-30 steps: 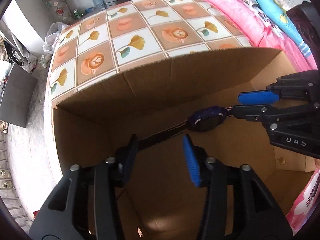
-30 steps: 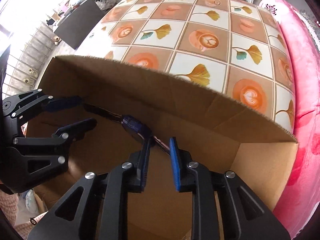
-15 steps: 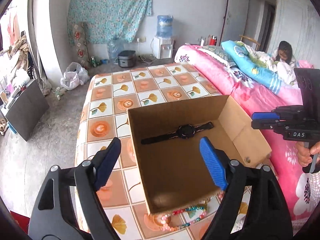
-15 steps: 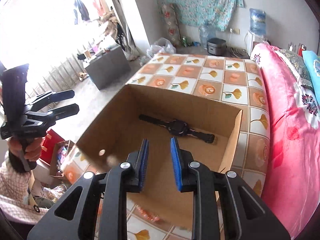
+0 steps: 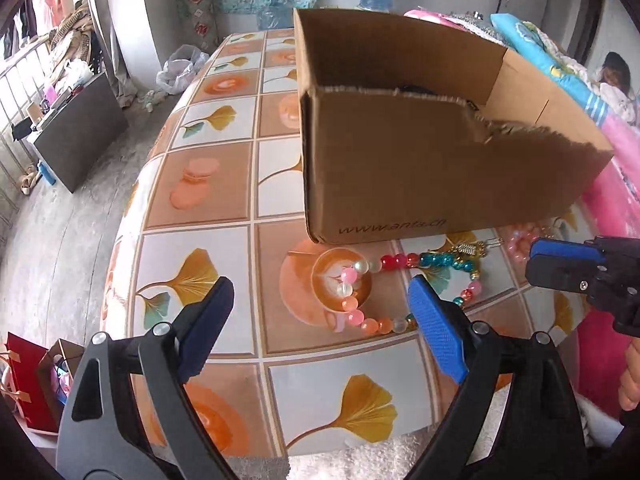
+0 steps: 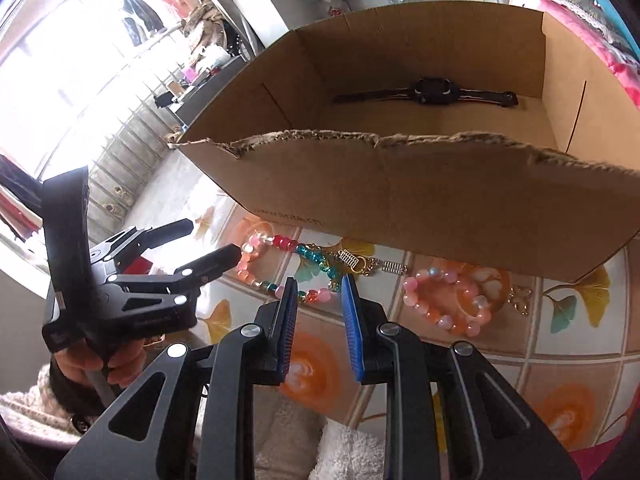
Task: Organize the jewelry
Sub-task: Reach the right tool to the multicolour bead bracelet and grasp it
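Both hand-held grippers have left the box (image 6: 400, 196), jaws apart over multicoloured beads (image 5: 400, 260), left still opening.

Blown-out window (image 6: 60, 60) glare, fisheye-bent edges

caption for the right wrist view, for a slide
Right gripper hovers empty over beaded bracelets on the table; a watch lies in the cardboard box.

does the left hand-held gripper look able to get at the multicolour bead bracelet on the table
Probably yes: the left hand-held gripper is opening just above the bead bracelet, which lies in the open in front of the cardboard box, with nothing between.
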Demonstrator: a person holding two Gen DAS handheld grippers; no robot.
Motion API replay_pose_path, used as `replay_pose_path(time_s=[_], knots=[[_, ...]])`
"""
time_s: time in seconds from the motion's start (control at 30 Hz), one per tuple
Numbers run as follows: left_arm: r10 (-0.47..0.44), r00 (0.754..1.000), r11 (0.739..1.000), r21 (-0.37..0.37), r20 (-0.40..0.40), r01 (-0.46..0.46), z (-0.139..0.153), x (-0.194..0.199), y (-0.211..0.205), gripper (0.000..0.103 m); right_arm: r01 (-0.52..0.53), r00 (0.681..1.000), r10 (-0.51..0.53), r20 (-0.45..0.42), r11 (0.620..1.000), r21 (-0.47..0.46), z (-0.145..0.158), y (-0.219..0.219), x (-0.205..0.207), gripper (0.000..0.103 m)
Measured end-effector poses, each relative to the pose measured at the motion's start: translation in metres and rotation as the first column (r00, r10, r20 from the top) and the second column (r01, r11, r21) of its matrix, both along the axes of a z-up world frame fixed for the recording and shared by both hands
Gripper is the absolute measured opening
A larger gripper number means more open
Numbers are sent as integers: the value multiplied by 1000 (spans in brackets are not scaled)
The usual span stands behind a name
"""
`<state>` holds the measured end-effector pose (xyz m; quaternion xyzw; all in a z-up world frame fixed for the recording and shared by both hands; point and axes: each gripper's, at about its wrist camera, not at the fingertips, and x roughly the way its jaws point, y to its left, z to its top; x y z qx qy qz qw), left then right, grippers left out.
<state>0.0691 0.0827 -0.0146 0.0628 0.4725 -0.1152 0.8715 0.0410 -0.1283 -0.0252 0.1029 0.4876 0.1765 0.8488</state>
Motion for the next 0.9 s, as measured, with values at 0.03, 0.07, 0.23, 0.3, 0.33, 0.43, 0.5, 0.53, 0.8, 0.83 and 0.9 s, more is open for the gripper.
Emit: replay_pose_path(time_s=[0.03,0.07,0.23,0.3,0.33,0.43,0.5,0.53,0.8,0.83,0.9], knots=[[-1,1000,999,36,-1,1,-7,2,-4,85,4,1000,-4,6,1000,-27,-4,5,3,23],[-10,1000,998,60,1,10,-13,2,-8,85,0,1000,1,9,999,-49,-8,12,5,23],[-32,999,995,97,35,28,-23,-4,-13,88,6,1000,-8,-13,992,-126,-26,27,14,22],[-25,999,996,87,32,22,-25,-6,-9,92,1,1000,-2,-6,989,-148,-28,31,14,21],[-27,999,997,75,29,25,-27,-9,-7,94,-2,1000,0,-10,989,-147,-29,32,15,20],[-28,1000,999,18,6,28,-29,-14,1,95,-26,1000,25,-7,986,-165,-29,38,13,17],[-32,999,999,15,10,32,-30,-17,4,95,-44,999,43,-8,982,-181,-29,42,10,14],[-35,999,999,18,12,35,-30,-19,5,95,-50,999,49,-10,981,-186,-28,45,8,13],[-32,999,999,18,-2,32,-31,-24,12,96,-56,998,56,-2,988,-145,-24,48,-9,12],[-39,999,999,17,1,39,-31,-22,12,96,-49,999,51,7,991,-127,-21,43,-10,12],[-55,999,998,19,2,55,-30,-22,10,96,-24,999,27,28,994,-103,-14,33,-12,12]])
